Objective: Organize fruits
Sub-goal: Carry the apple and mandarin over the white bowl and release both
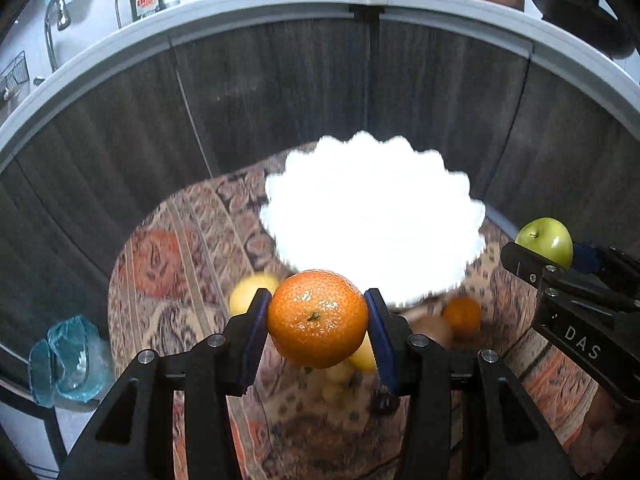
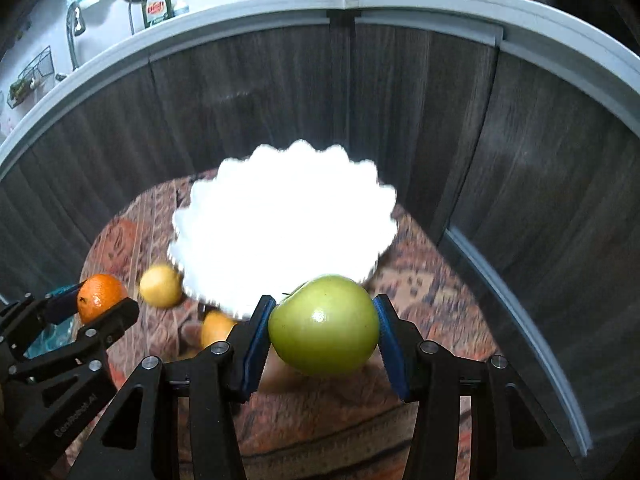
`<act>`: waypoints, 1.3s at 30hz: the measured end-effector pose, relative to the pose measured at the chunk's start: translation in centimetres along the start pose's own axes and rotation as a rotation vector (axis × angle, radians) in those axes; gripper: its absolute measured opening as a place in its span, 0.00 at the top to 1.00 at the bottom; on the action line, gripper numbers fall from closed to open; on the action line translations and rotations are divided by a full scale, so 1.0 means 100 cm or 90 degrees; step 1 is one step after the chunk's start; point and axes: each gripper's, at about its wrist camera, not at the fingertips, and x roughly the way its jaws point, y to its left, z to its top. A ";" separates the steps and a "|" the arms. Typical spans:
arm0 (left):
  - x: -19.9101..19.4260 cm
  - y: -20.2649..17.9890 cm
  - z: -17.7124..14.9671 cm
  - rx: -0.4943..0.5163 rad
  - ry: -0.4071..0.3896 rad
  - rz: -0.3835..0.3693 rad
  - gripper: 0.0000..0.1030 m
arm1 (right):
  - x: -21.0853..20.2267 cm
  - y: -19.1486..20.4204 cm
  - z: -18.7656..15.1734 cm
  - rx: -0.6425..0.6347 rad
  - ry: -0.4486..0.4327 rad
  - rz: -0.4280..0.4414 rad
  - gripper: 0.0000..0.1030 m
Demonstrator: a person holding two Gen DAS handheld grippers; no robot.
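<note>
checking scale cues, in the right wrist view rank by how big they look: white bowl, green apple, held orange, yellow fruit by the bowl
1. white bowl
2. green apple, enlarged by nearness to the camera
3. orange and yellow fruit: look alike, not ranked

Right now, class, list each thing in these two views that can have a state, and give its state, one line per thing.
left gripper: shut on the orange, held above the table.
orange: gripped between the blue pads, stem end toward the camera.
right gripper: shut on the green apple.
green apple: gripped, lifted clear of the cloth.
white bowl: upright on the patterned cloth; overexposed, contents cannot be told.
lemon: lying loose on the cloth beside the bowl.
</note>
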 end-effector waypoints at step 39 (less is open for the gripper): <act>0.102 0.011 0.052 0.005 0.035 0.005 0.32 | 0.105 -0.007 0.050 0.000 0.073 -0.026 0.51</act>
